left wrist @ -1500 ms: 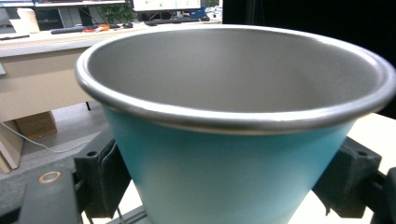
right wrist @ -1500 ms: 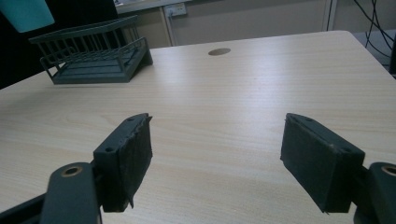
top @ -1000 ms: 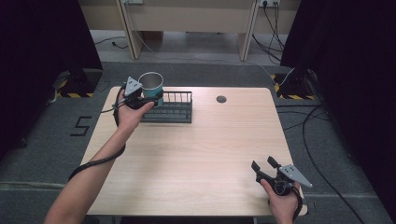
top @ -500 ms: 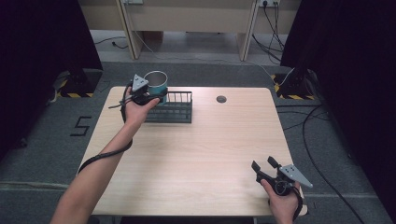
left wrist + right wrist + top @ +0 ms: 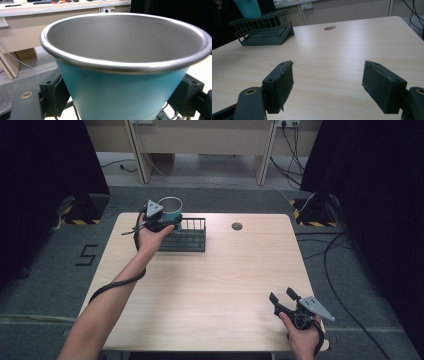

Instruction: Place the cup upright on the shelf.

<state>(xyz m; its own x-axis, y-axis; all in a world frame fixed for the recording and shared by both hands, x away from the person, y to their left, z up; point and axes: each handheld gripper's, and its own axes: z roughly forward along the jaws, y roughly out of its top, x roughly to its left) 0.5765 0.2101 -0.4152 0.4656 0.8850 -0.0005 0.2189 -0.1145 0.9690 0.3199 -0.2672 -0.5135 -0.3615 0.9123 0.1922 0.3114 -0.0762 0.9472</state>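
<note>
Left gripper (image 5: 167,221) clamped on teal cup (image 5: 171,209), jaws pressing cup's lower sides; cup upright, metal-rimmed, held above left end of dark wire rack (image 5: 184,235). Rack sits at table's (image 5: 215,285) far-left area, near far edge. Small round hole (image 5: 237,226) in tabletop right of rack. Right gripper (image 5: 282,299) jaws wide apart, empty, low over near-right corner, close to near edge. Broad bare wood between rack and right gripper.

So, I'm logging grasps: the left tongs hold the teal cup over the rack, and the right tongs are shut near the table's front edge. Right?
Not quite: the right tongs are open and hold nothing, as the right gripper view shows. The left tongs do hold the teal cup over the rack.
</note>
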